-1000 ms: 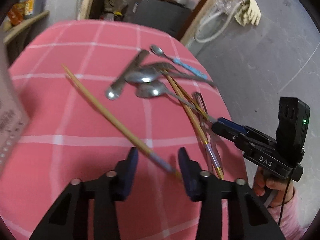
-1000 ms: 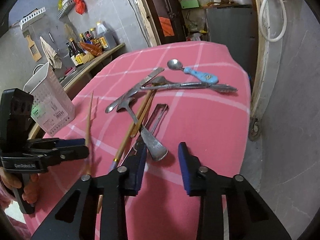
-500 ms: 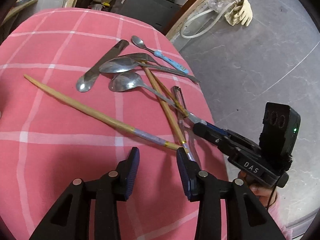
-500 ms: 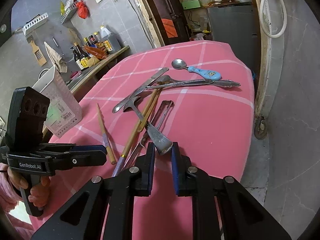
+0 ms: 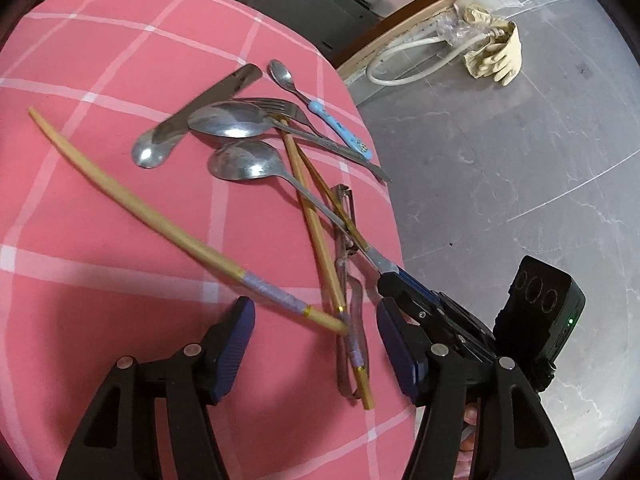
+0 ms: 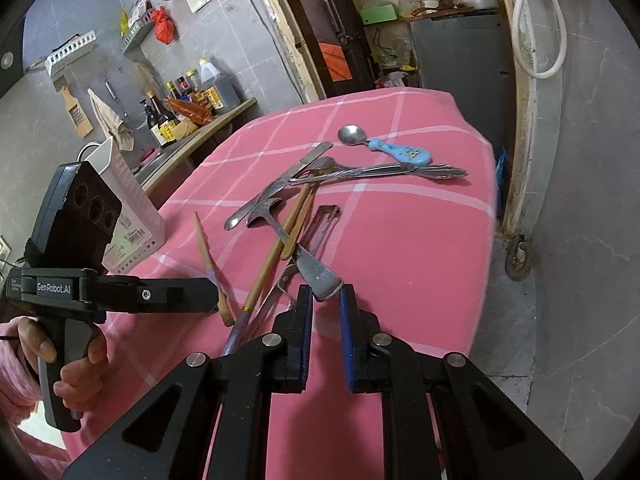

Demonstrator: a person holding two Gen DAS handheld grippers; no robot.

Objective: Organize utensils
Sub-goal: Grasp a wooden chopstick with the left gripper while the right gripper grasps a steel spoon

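White letters on the side of the left gripper (image 6: 212,300) read "GenRobot.AI". Only the right wrist view shows them. That view also shows a tall white plastic holder (image 6: 128,200) with a printed label too small to read, standing on the pink checked tablecloth (image 6: 400,248) well to the left of the pile of utensils.

The left gripper's fingers (image 5: 232,344) are spread wide over the near end of a long bamboo chopstick (image 5: 160,220); whether they touch it is hard to tell.

The right gripper (image 6: 324,304) is pinching the flat handle end of a big shiny metal spoon (image 5: 248,162). The spoon's bowl is in the pile, beside another metal spoon (image 5: 228,120). Just past them lies a little spoon with a light blue handle (image 6: 400,152).

Only the left wrist view shows yellow rubber gloves (image 5: 496,56) on the grey floor.
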